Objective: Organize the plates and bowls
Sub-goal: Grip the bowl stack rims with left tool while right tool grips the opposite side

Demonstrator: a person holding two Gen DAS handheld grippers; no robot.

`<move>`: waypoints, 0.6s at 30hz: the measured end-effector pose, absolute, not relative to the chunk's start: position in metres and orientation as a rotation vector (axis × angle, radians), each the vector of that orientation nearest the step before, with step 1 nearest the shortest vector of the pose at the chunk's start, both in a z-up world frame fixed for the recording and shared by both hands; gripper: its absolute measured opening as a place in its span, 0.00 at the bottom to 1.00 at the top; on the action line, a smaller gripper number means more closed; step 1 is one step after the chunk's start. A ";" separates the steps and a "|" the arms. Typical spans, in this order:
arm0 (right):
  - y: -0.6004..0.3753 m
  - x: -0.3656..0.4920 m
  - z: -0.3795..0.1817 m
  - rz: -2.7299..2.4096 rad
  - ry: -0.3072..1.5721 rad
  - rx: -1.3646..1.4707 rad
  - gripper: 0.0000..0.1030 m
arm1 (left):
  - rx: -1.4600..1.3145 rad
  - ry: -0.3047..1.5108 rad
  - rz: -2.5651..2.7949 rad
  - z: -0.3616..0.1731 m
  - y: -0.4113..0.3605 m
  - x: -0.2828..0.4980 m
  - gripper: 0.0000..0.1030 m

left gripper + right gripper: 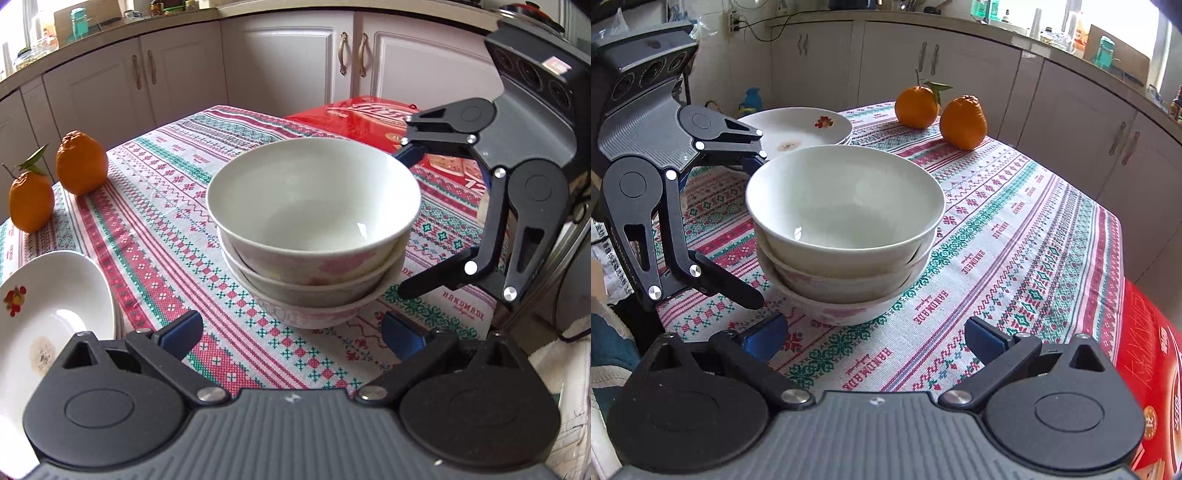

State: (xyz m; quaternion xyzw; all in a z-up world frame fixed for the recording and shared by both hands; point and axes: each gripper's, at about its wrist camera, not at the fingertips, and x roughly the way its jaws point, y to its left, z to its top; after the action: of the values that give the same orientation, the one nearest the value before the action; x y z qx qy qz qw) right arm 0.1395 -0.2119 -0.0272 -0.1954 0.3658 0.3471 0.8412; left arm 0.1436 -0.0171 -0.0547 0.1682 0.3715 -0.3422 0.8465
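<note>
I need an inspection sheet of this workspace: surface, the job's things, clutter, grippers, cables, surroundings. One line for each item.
Surface: table under a patterned tablecloth.
Job's things: bowl stack of three nested bowls, upright, mid-table; plate stack near the table edge, top plate with a flower print and a brownish stain.
Clutter: two oranges side by side; red box at the table edge.
Grippers: left gripper open, empty, short of the bowls; right gripper open, empty, on the opposite side.
Cables: black cable on the wall, running from a socket.
Surroundings: white cabinets, countertop with bottles and boxes.
</note>
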 end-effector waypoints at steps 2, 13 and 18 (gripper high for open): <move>-0.211 0.146 -0.028 0.759 0.779 -0.428 1.00 | 0.372 0.792 -0.740 -0.056 -0.018 0.147 0.99; -0.193 0.169 -0.028 0.940 0.801 -0.546 0.99 | 0.476 0.785 -0.864 -0.052 -0.025 0.162 0.96; -0.186 0.174 -0.027 1.008 0.812 -0.594 0.97 | 0.511 0.800 -0.919 -0.051 -0.026 0.170 0.93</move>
State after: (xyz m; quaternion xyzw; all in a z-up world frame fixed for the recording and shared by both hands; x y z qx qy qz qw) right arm 0.1743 -0.1862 -0.0267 -0.2724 0.3726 0.4623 0.7571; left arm 0.1703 -0.0262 -0.0509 0.2373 0.3715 -0.4267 0.7897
